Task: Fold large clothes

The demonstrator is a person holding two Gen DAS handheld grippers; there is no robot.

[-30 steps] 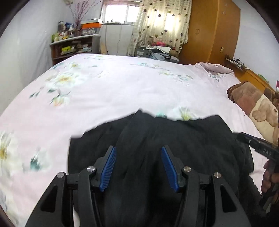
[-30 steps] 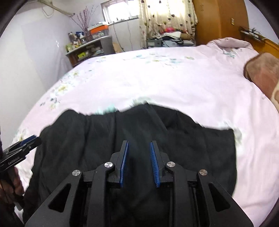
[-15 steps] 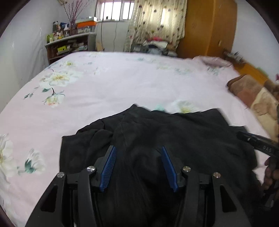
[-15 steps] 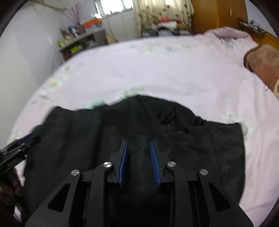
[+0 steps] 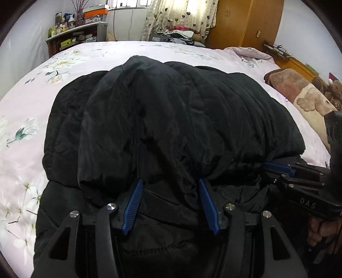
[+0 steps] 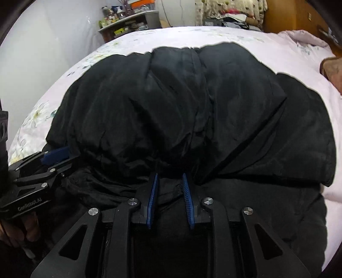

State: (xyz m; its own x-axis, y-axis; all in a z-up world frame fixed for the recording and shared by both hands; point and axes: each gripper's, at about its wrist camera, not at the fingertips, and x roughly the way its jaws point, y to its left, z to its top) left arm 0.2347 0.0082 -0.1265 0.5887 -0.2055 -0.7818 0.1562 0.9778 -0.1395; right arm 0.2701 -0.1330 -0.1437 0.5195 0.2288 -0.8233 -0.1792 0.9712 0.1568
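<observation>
- Left wrist view is showing one black padded jacket [image 5: 171, 119] lying folded at the bed's [image 5: 32, 107] near edge.
- Two grippers: left gripper [image 5: 170, 188] is gripping jacket fabric between half-spread jaws.
- Right gripper [image 6: 170, 179] is closing on jacket fabric.

Daylight reaches me from the window [image 5: 128, 2] at twelve o'clock, blown out white in the left view. The room reads evenly bright, but the black jacket [image 5: 171, 119] swallows detail, showing only faint sheen on its folds. Both views bulge like a fishbowl, with dark corners. My right view is softer: the jacket's edge at twelve o'clock smears against the bedspread [image 6: 267, 42].
</observation>
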